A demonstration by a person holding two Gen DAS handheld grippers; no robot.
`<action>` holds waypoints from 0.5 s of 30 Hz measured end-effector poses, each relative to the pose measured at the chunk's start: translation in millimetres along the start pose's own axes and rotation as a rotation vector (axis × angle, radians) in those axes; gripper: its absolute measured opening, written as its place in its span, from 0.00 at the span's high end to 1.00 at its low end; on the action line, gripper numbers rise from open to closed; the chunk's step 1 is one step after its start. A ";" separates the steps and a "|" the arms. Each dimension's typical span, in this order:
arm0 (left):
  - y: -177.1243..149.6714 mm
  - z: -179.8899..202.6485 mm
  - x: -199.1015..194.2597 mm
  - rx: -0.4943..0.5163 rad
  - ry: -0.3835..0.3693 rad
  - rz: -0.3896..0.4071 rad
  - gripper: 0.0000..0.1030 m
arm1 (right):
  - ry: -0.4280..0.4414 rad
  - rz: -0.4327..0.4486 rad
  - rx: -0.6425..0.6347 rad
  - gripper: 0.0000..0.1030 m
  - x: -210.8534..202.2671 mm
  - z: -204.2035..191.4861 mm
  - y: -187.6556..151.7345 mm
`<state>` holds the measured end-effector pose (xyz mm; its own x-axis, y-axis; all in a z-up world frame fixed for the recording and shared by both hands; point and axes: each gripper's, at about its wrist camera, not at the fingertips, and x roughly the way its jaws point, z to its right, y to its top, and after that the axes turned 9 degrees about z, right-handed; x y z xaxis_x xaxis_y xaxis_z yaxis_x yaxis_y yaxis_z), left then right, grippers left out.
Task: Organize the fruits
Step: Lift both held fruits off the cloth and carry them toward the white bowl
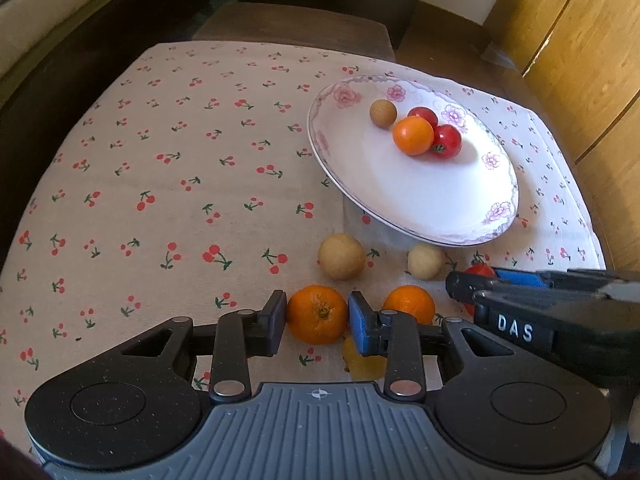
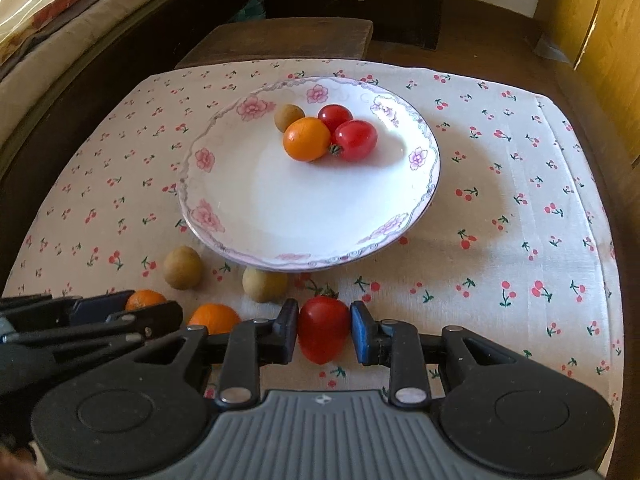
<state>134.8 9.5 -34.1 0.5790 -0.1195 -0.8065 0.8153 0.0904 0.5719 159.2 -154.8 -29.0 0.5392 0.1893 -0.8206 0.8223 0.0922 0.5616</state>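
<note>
Fruits lie on the cloth-covered surface (image 2: 500, 184): four on the floral plate (image 2: 224, 216), others in front of it. The left hand-held gripper (image 1: 317, 317) clamps an orange (image 1: 316, 314); the right hand-held gripper (image 2: 324, 330) clamps a red tomato (image 2: 323, 328).

left hand-held gripper (image 1: 317, 316): clamped, angled down | right hand-held gripper (image 2: 324, 330): clamped, angled down

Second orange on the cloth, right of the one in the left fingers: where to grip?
Across the middle of the free orange, coming from above. It is round, so its widest girth seats both fingers. The left gripper and held orange crowd one side, the right gripper the other.
</note>
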 end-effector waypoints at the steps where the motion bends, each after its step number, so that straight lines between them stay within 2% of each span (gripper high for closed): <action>1: 0.1 -0.1 -0.1 -0.001 0.002 0.000 0.60 | 0.003 0.001 -0.001 0.71 -2.3 0.3 -0.8; 15: 0.2 2.9 -19.9 0.003 -0.022 0.036 0.60 | 0.029 0.035 -0.004 0.72 -27.4 -2.5 -2.6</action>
<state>123.4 9.0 -17.5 0.6081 -0.1380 -0.7818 0.7938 0.0925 0.6011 141.8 -157.8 -7.7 0.5621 0.2212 -0.7969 0.8022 0.0885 0.5904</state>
